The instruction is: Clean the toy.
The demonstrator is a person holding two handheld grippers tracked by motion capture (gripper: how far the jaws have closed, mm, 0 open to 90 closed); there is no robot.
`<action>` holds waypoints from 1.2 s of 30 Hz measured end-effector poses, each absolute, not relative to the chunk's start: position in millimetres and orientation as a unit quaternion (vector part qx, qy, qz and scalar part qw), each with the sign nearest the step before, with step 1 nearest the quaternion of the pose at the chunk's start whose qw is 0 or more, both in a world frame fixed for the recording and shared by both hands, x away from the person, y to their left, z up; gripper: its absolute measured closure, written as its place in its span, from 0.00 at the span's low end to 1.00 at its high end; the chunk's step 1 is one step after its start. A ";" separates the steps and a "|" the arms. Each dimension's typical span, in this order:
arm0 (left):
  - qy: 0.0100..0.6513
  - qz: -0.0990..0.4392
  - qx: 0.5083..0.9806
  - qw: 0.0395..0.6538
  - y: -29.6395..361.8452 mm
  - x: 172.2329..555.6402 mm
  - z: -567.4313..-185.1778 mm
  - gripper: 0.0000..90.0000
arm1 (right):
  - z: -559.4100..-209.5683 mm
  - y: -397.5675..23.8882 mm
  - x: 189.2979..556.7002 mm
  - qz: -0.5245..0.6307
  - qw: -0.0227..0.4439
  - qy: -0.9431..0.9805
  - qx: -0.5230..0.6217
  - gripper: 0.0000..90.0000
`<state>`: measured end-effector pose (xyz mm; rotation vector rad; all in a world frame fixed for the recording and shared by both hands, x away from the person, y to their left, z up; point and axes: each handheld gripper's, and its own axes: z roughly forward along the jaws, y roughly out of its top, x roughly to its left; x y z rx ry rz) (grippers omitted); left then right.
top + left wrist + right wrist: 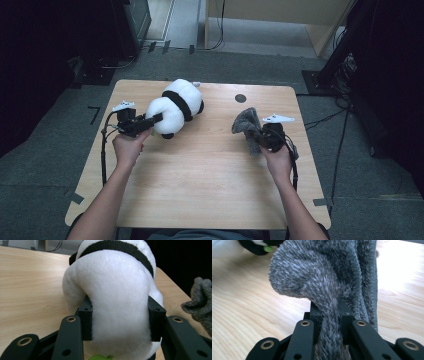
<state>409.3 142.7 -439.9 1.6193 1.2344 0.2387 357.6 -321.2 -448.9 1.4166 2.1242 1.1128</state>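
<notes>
A plush panda, white with black bands, lies on the wooden table at the back left. My left gripper is shut on its white rear end, and in the left gripper view the jaws squeeze the plush panda from both sides. A grey fuzzy cloth is bunched and lifted at the right. My right gripper is shut on it; in the right gripper view the grey cloth rises from between the pinching jaws.
A small dark round spot sits on the table near its far edge. Black stands and cables crowd the floor at the right, and dark equipment stands at the left beyond the table.
</notes>
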 end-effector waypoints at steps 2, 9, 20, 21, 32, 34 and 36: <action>0.517 0.111 0.672 0.519 148.7 413.6 -443.4 0.59 | -449.4 -329.7 358.1 0.391 0.179 0.747 0.507 0.89; 0.537 0.118 0.663 0.508 170.5 424.5 -455.3 0.59 | -454.4 -354.0 362.4 0.389 0.180 0.731 0.531 0.89; 0.536 0.115 0.678 0.490 181.2 431.6 -471.2 0.52 | -477.7 -372.7 373.8 0.376 0.165 0.720 0.559 0.87; 0.536 0.112 0.677 0.491 182.2 432.3 -472.0 0.48 | -480.1 -373.9 374.7 0.374 0.163 0.719 0.563 0.86; 0.519 0.118 0.693 0.487 183.9 432.4 -473.2 0.22 | -495.8 -378.7 379.1 0.363 0.154 0.723 0.567 0.70; 0.519 0.115 0.694 0.486 185.3 433.1 -471.4 0.20 | -497.0 -380.0 379.1 0.365 0.150 0.721 0.569 0.64; 0.518 0.116 0.695 0.485 185.8 433.5 -469.4 0.19 | -499.0 -381.0 379.2 0.366 0.144 0.722 0.569 0.60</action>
